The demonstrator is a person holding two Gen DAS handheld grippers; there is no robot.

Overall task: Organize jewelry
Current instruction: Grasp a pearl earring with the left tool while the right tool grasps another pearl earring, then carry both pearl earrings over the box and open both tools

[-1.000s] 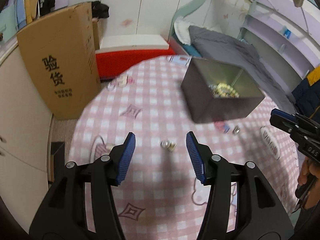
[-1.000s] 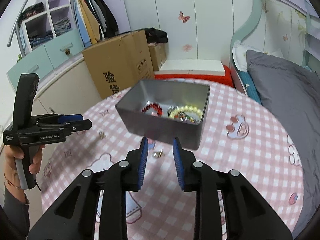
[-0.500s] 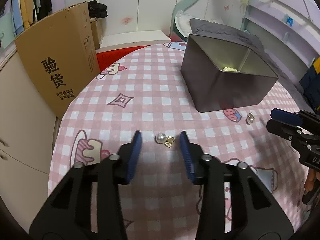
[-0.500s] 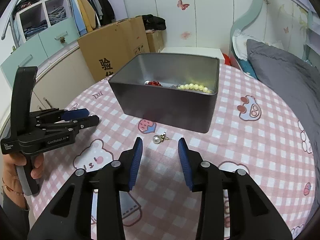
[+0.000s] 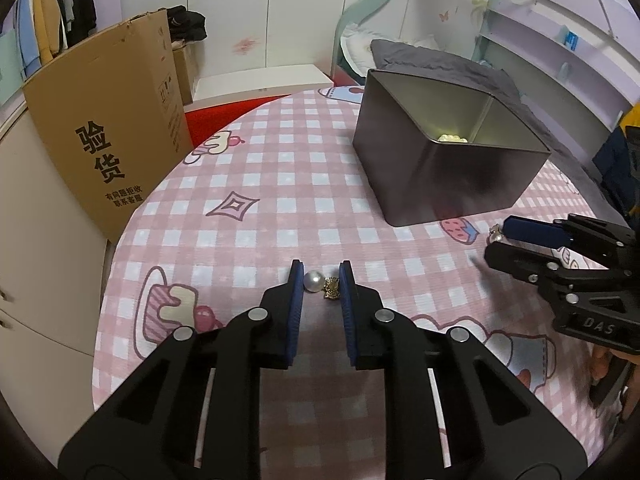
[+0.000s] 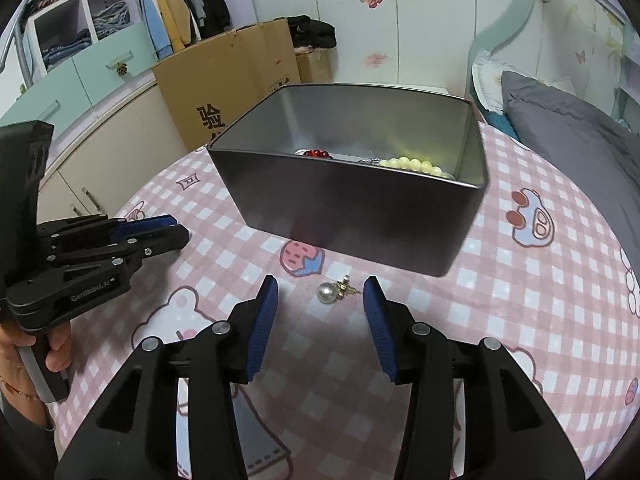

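A pearl earring (image 5: 314, 281) with a gold charm lies on the pink checked tablecloth (image 5: 260, 220). My left gripper (image 5: 321, 276) is closing on it, one pad against the pearl and the other against the charm. In the right wrist view this left gripper (image 6: 182, 229) is low at the left. A second pearl earring (image 6: 326, 293) lies untouched between the opening jaws of my right gripper (image 6: 321, 286), in front of the dark metal box (image 6: 360, 216). The box holds a yellow bead bracelet (image 6: 416, 165) and red beads (image 6: 316, 153). The left wrist view shows the right gripper (image 5: 496, 240) at the right.
A tall cardboard box (image 5: 108, 132) stands beyond the table's left edge. A bed with a grey cover (image 6: 568, 132) runs along the right. Cabinets and hanging clothes (image 6: 80, 80) fill the far left. A hand (image 6: 56, 354) holds the left gripper's handle.
Both grippers have come down to the tabletop. The left jaws have narrowed onto the pearl earring. The right jaws have widened around the other earring by the box.
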